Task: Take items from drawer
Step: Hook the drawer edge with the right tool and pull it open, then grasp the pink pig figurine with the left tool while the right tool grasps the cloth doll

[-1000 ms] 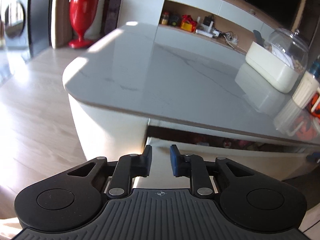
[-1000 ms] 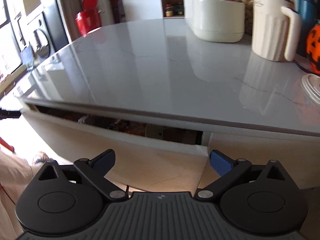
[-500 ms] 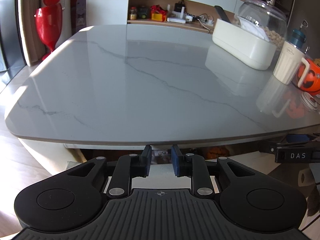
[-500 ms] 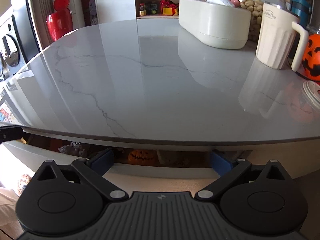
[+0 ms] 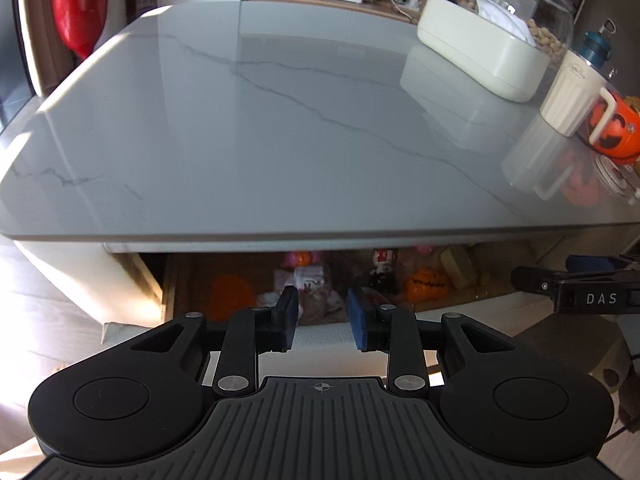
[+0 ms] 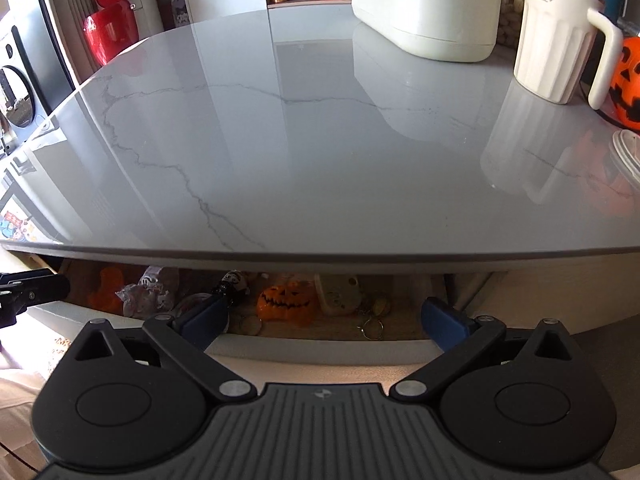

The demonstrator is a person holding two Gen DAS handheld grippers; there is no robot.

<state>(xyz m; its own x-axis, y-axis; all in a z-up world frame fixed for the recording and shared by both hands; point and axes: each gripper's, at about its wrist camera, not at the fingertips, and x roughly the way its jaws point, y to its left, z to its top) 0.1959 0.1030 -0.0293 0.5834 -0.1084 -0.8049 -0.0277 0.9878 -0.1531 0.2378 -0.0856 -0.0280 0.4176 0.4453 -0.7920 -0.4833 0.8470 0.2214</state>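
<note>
Left gripper level before open drawer, jaws narrowly parted, right gripper jaws spread wide.

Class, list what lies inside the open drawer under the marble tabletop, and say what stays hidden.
Inside the drawer: an orange jack-o'-lantern, a cream tag, keyrings, a crinkled wrapper, a small figurine. The tabletop covers the drawer's back.

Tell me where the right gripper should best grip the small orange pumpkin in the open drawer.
Probably across the small orange pumpkin's rounded sides, coming from the front and slightly above, under the tabletop overhang. It lies face-up between the wide-open right gripper's fingers; a cream tag crowds its right.
</note>
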